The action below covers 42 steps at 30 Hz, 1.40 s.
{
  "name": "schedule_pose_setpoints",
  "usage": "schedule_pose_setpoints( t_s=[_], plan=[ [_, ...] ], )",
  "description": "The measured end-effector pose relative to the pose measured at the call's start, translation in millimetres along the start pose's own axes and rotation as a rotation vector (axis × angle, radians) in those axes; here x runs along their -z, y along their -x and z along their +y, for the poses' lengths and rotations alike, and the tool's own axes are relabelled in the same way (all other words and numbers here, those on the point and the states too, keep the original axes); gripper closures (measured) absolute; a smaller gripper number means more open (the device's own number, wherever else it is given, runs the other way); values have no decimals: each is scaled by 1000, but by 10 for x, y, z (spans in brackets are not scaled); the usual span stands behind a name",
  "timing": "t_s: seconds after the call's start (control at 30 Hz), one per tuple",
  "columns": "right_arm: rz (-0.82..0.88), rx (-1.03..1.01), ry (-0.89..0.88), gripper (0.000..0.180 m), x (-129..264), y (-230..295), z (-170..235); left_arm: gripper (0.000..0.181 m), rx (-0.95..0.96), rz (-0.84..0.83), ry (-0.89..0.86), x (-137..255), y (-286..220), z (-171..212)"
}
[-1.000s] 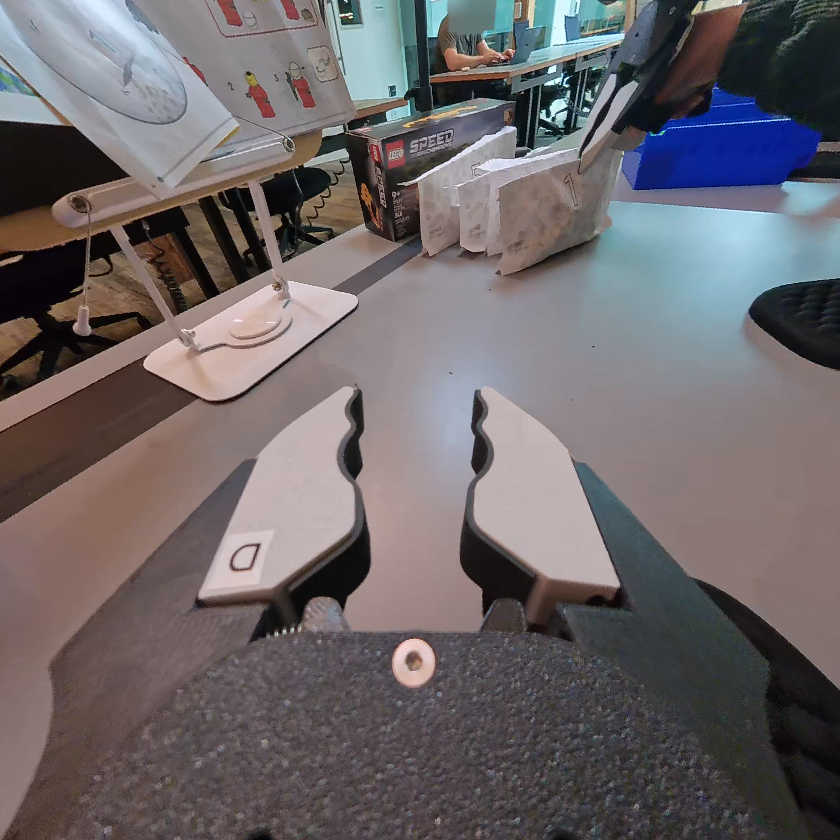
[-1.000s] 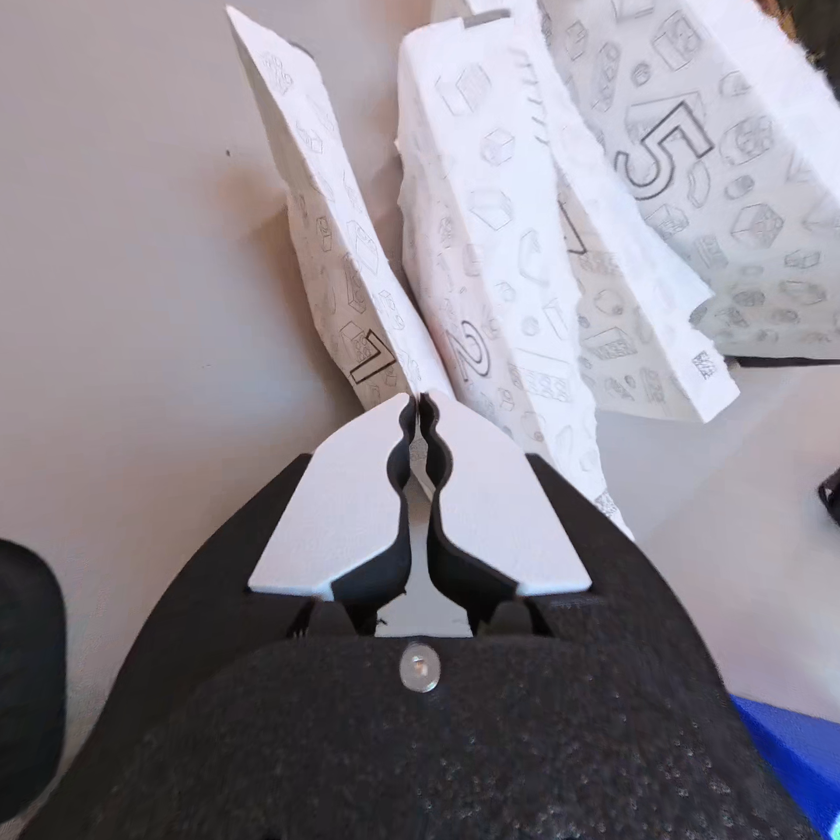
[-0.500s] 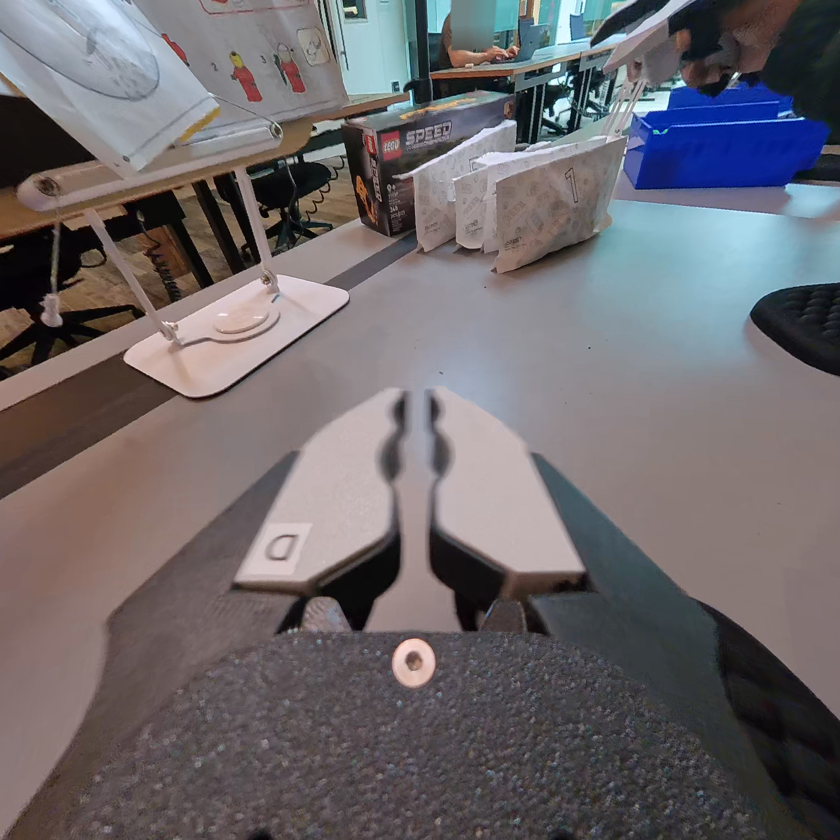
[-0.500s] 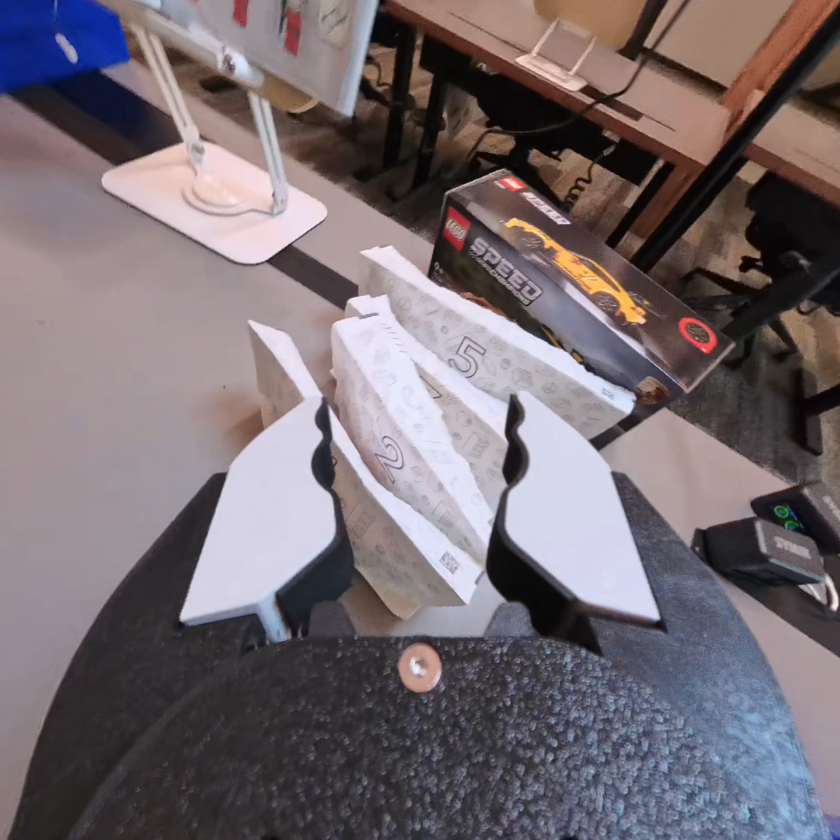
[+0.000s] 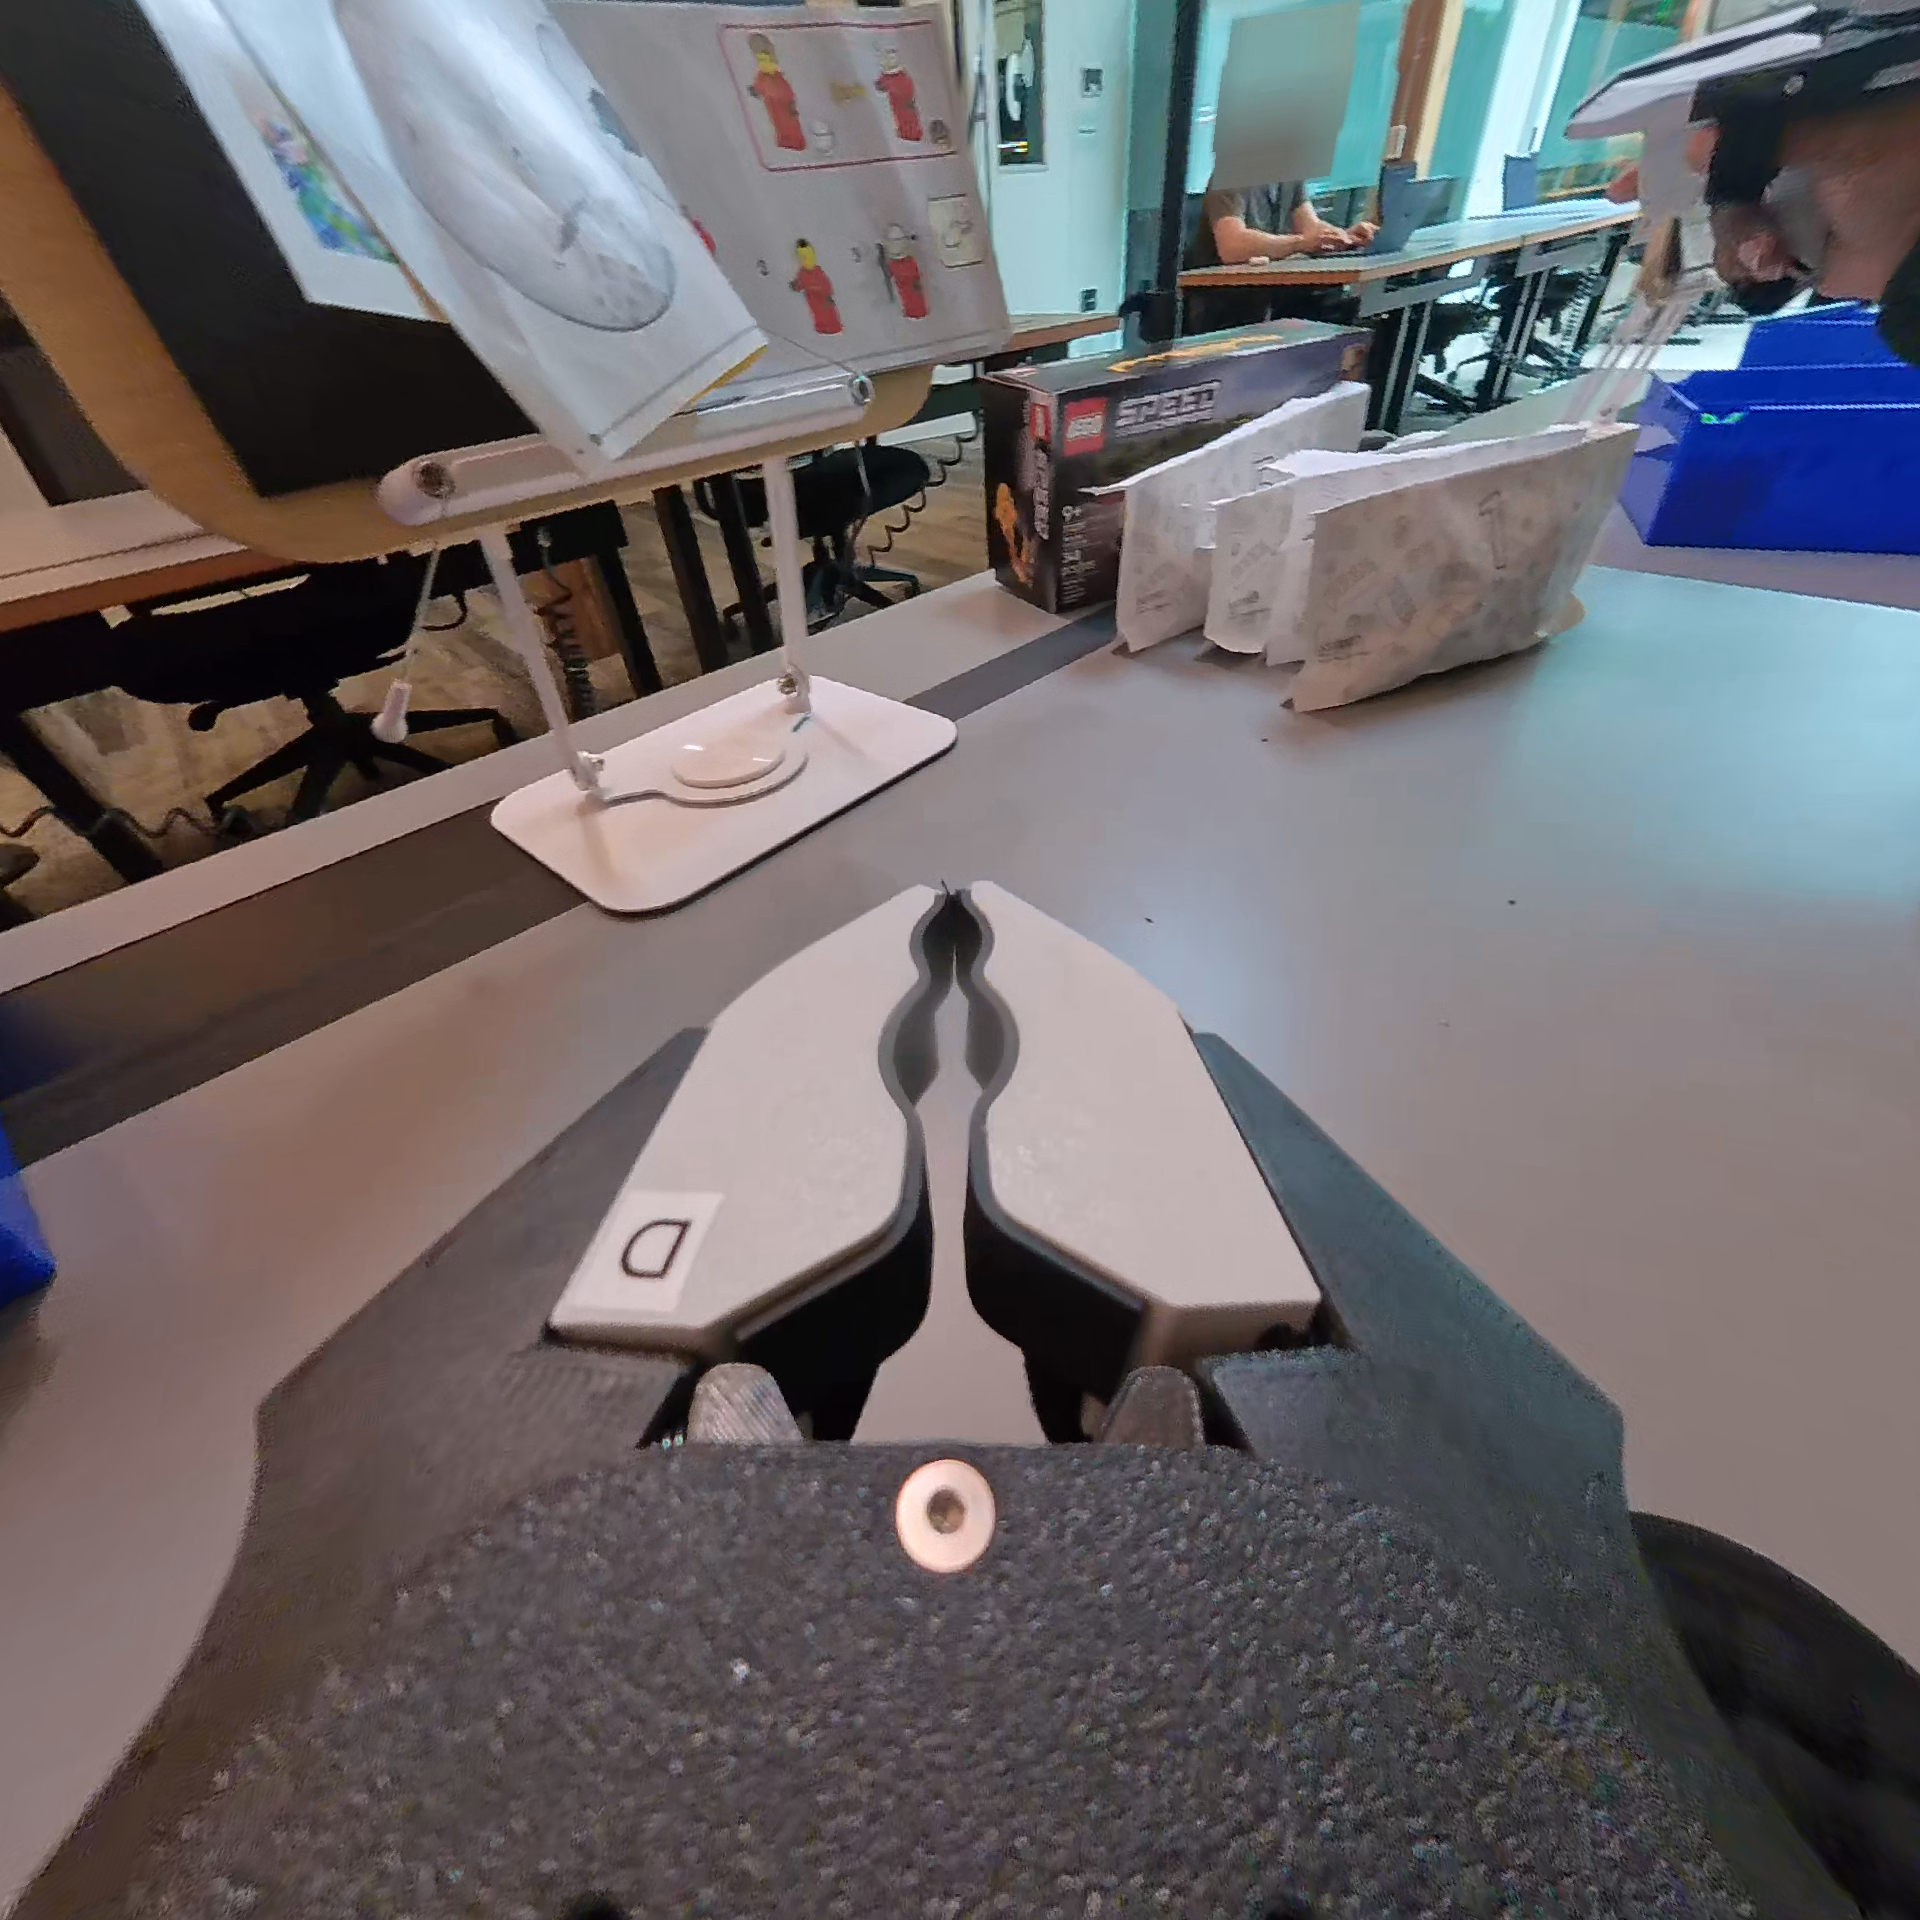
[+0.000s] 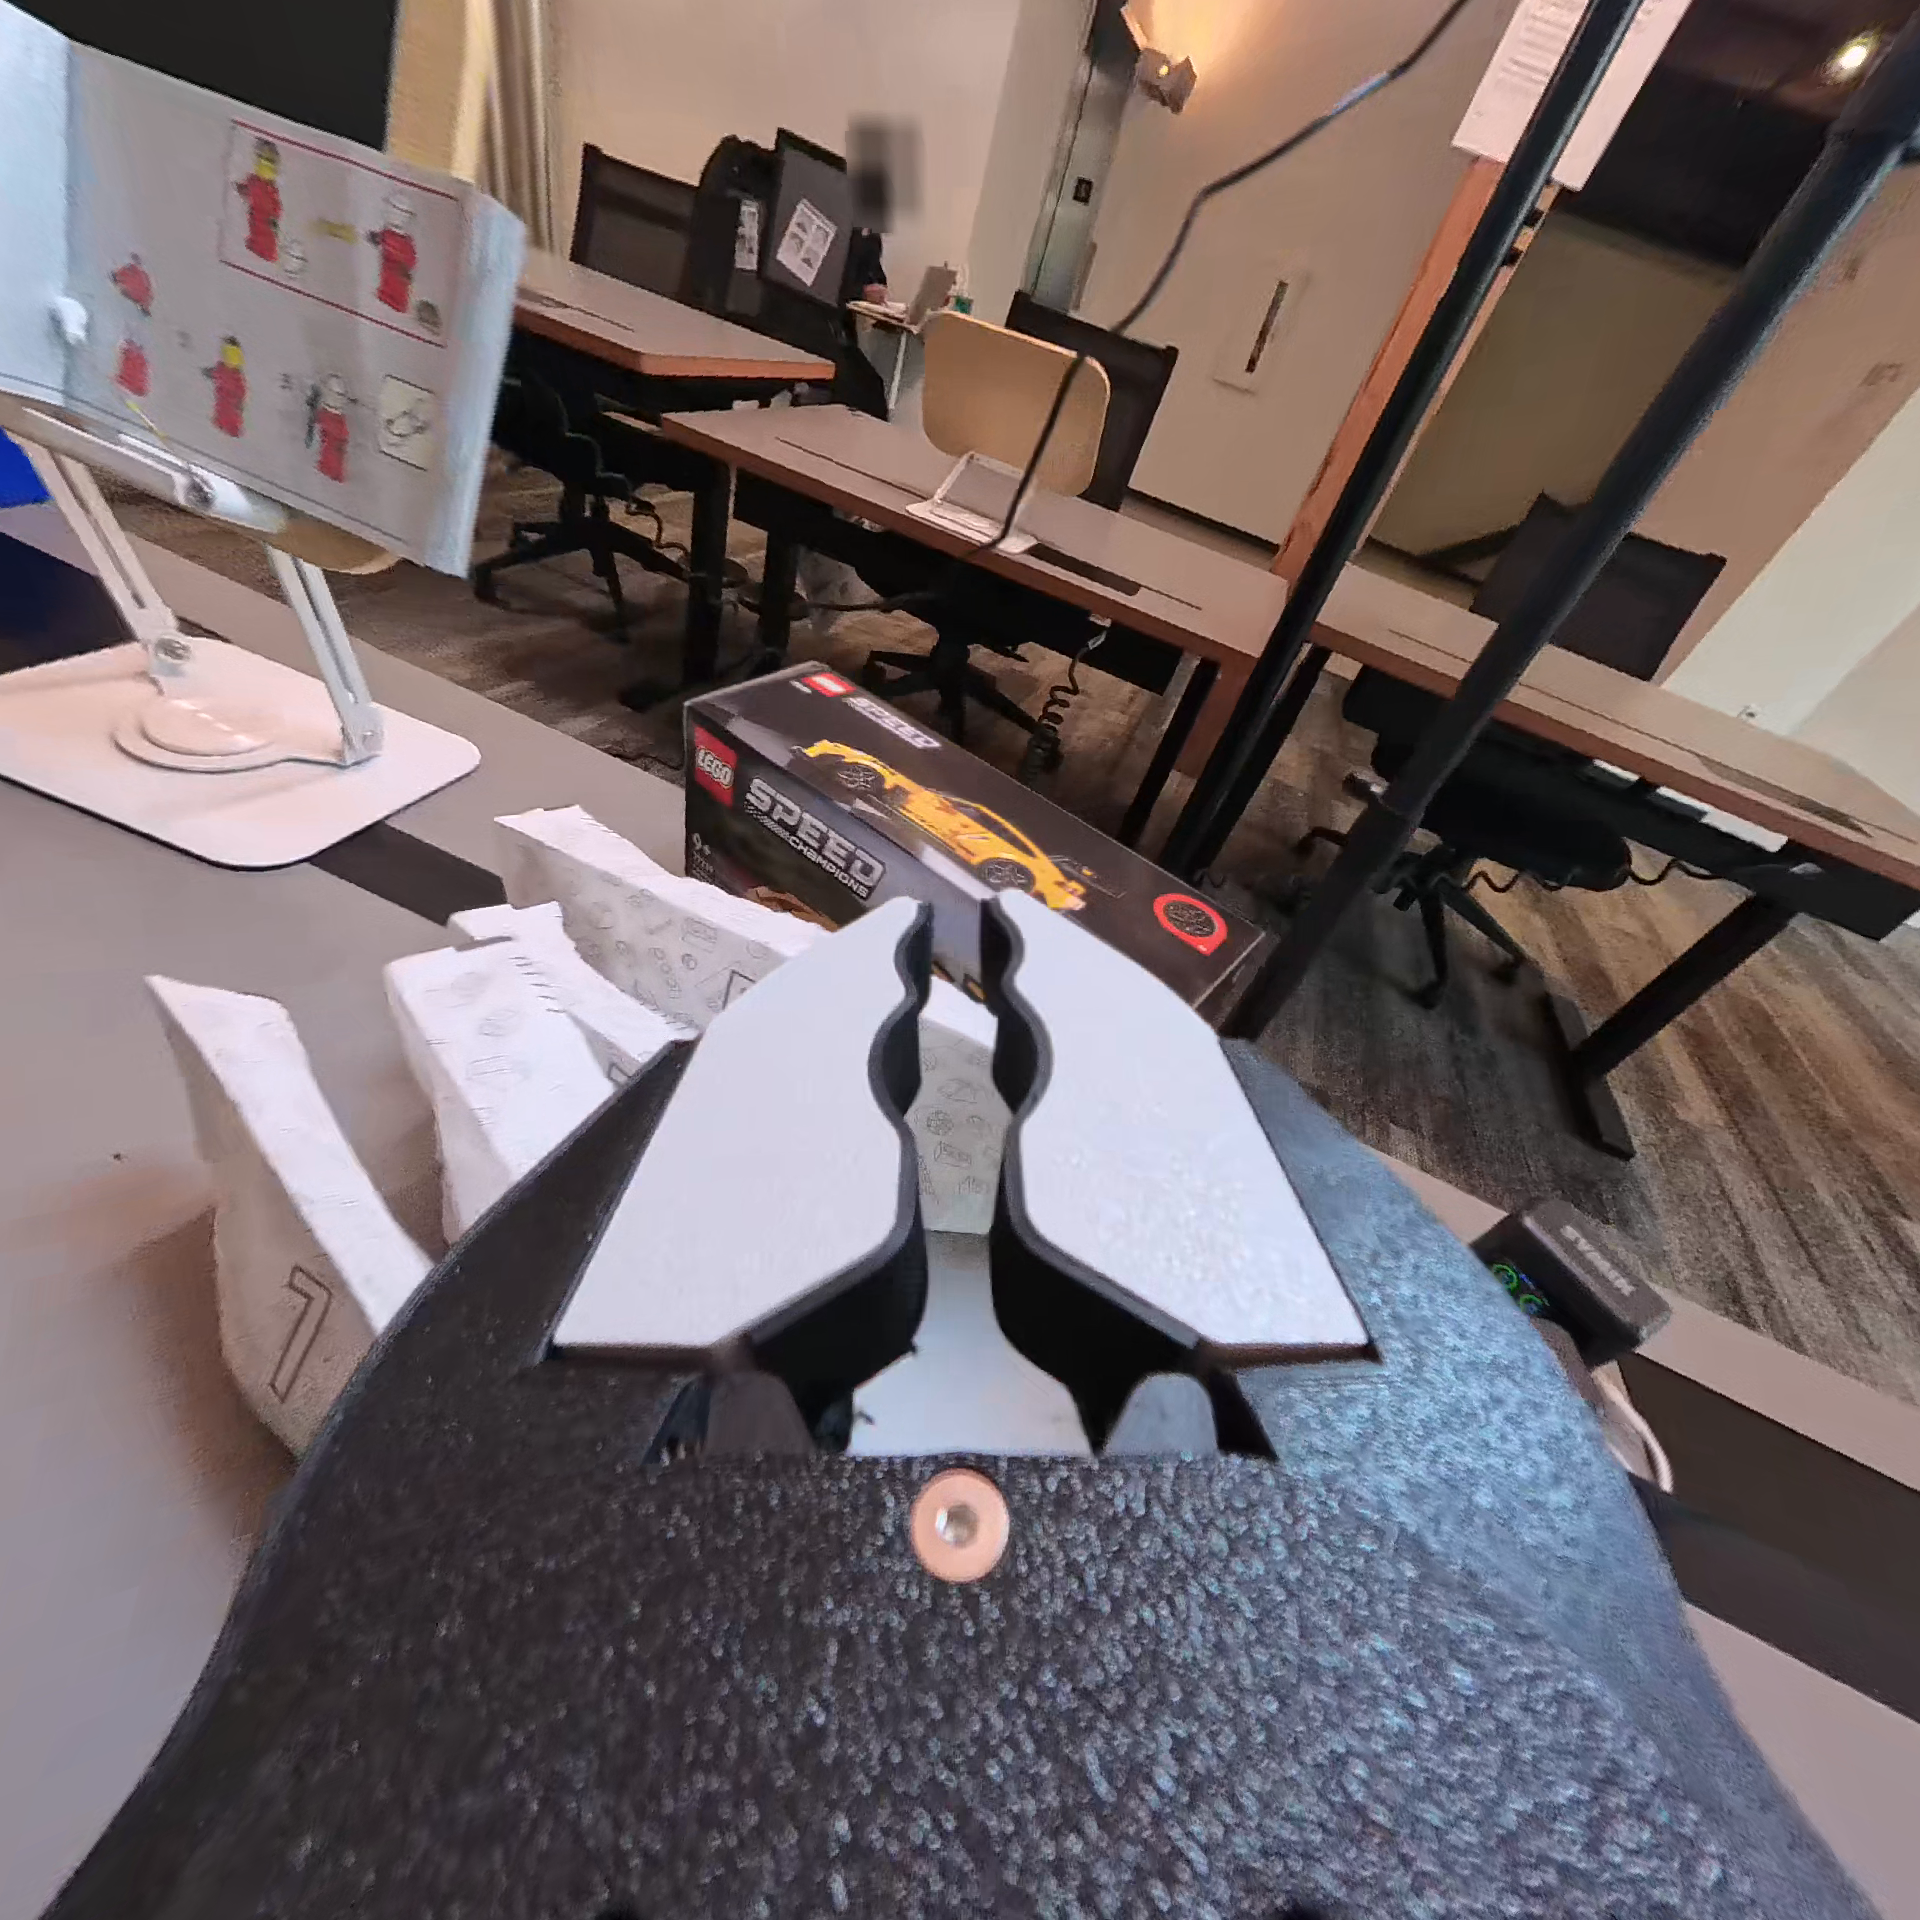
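Observation:
My left gripper (image 5: 954, 896) is shut and empty, low over the grey table (image 5: 1455, 935), with nothing near its tips. My right gripper (image 6: 956, 914) holds nothing; its jaws stand almost together with a narrow gap. It hovers above a row of white printed paper bags (image 6: 281, 1122) that lean against a black toy box with a yellow car (image 6: 935, 821). In the left wrist view the right gripper (image 5: 1704, 73) shows at the top right, in a person's hand, above the bags (image 5: 1444, 561) and the box (image 5: 1143, 416).
A white stand (image 5: 727, 779) holds an open instruction booklet (image 5: 831, 208) at the table's far left edge; it also shows in the right wrist view (image 6: 208, 748). A blue bin (image 5: 1787, 457) sits behind the bags. A black device (image 6: 1569, 1299) lies right of them. Desks and chairs stand beyond. One gripper's finger ends stand about 60 cm off the other's.
My left gripper went from open to shut. My right gripper let go of a white bag's top, lifted and tilted up, opened wide, then closed almost fully.

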State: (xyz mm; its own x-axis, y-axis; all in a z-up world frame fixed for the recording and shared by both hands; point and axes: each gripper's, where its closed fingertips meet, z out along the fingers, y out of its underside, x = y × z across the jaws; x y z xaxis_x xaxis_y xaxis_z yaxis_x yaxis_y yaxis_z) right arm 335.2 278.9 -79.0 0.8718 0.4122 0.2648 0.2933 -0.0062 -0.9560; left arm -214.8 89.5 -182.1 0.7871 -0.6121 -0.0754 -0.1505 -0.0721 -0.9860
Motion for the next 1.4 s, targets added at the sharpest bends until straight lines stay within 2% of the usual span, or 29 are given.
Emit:
schedule_pose_setpoints(
  t_s=[0.13,0.17,0.2,0.27,0.33,0.47,0.6,0.7,0.77,0.87,0.9,0.97,1.03,1.1,1.17,1.33,1.4],
  plan=[
    [-58,-41,-17,155,-163,50,-43,181,8,-76,-21,-71,248,-63],
    [-85,-38,-41,152,-202,153,-106,173,19,-94,-51,-105,353,-150],
    [-115,-30,-63,149,-246,284,-174,152,53,-106,-75,-162,477,-243],
    [-180,-7,-96,144,-346,614,-304,121,159,-86,-77,-337,701,-393],
    [-232,38,-110,142,-472,997,-421,106,198,-67,-128,-534,890,-600],
    [-290,137,-128,143,-880,1849,-729,95,184,-58,-200,-925,1084,-895],
    [-323,295,-73,147,-1550,2690,-920,94,181,-86,-254,-1199,1153,-1036],
    [-319,378,-31,147,-2084,3117,-986,97,144,-112,-256,-1325,1233,-1103],
    [-296,423,-11,147,-2395,3273,-1034,109,120,-133,-257,-1371,1297,-1155],
    [-274,496,61,152,-2756,3405,-991,168,101,-61,-220,-1450,1246,-1170],
    [-261,523,87,155,-2835,3418,-953,181,92,-53,-214,-1455,1247,-1171],
    [-213,577,60,162,-2877,3383,-991,181,106,-67,-210,-1450,1301,-1178],
    [-161,538,25,169,-2842,3282,-1047,181,129,-71,-217,-1440,1335,-1181],
    [-90,432,-23,176,-2780,3061,-1097,181,147,-84,-232,-1416,1372,-1182],
    [-34,279,-31,173,-2715,2780,-1042,181,167,-79,-253,-1395,1386,-1206],
    [20,-170,-13,155,-2537,2388,-588,181,175,-28,-302,-1381,1279,-1381],
    [2,-422,-24,155,-2461,2368,-404,181,154,-18,-326,-1393,1198,-1491]
  ],
)
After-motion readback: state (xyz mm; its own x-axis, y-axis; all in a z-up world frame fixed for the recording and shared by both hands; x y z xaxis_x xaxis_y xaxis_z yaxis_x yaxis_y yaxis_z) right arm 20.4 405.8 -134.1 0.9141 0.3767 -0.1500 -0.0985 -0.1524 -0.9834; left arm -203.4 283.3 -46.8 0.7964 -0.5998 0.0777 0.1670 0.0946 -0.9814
